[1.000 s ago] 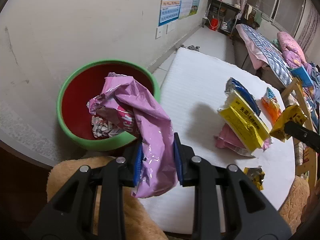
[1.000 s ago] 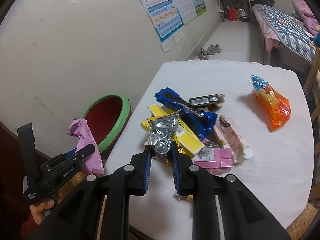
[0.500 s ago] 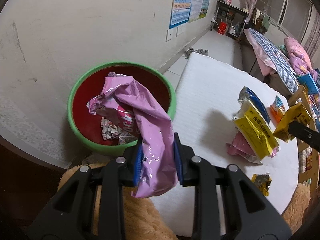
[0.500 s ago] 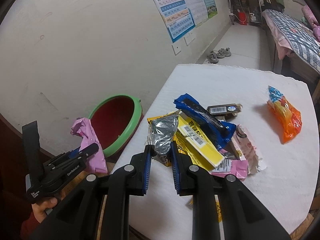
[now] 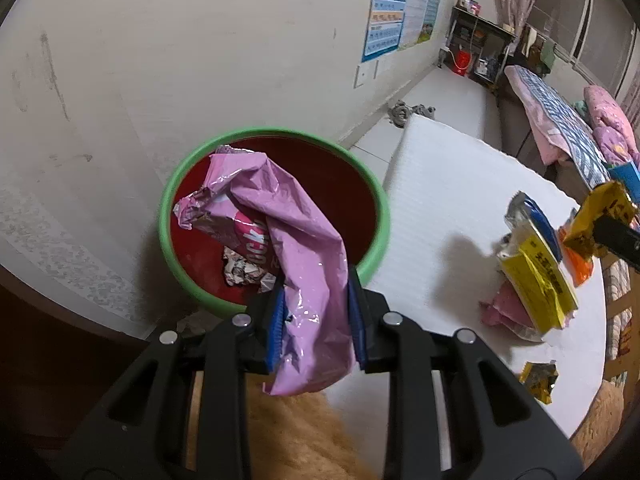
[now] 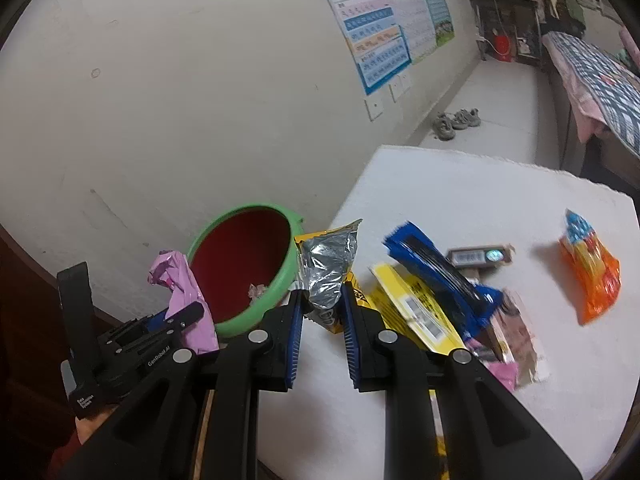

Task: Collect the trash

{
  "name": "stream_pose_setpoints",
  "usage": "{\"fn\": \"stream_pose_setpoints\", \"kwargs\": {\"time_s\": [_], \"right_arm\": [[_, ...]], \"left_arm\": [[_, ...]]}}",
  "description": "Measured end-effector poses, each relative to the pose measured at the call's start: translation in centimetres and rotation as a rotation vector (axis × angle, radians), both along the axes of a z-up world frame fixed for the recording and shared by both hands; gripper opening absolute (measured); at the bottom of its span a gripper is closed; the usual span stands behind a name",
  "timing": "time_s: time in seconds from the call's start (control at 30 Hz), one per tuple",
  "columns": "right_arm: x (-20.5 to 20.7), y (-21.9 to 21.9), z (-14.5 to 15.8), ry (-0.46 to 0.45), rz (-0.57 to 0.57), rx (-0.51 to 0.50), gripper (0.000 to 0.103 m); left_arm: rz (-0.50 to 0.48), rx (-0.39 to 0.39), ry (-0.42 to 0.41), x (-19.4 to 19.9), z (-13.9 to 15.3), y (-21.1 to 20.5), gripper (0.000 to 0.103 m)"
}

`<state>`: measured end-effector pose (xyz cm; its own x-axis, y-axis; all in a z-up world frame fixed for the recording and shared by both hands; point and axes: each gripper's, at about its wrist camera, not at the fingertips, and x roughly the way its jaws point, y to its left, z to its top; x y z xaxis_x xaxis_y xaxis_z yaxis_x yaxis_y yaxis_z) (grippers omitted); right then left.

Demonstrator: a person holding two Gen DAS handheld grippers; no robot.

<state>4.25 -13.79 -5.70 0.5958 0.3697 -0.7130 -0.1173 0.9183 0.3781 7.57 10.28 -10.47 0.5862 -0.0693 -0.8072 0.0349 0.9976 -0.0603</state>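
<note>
Fingers (image 5: 276, 320): crinkled pink wrapper (image 5: 296, 248) | round green-rimmed bin (image 5: 376, 204)

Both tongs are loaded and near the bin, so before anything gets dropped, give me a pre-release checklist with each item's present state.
1. Left tongs clamp the pink wrapper: ok.
2. Right tongs clamp the yellow foil-lined wrapper: ok.
3. Green-rimmed bin has room; only crumpled paper inside: ok.
4. Pink wrapper's top overlaps the bin mouth; whether it would fall in: cannot tell.
5. Yellow foil-lined wrapper over the bin: not ok, beside the rim.
</note>
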Motion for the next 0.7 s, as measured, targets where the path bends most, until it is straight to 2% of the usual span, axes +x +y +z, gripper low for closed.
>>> {"fn": "stream_pose_setpoints", "kwargs": {"time_s": [0.43,0.7], "right_arm": [[3.2,2.6,0.3,-0.005,0.069,-0.005,0.019],[6.8,6.6,0.4,0.011,0.149,0.058,0.019]], "left_arm": [[0.049,-0.019,-0.017,2.2,0.0,3.2,0.026],[0.082,-0.018,-0.026,4.9,-0.3,5.1,0.027]]}}
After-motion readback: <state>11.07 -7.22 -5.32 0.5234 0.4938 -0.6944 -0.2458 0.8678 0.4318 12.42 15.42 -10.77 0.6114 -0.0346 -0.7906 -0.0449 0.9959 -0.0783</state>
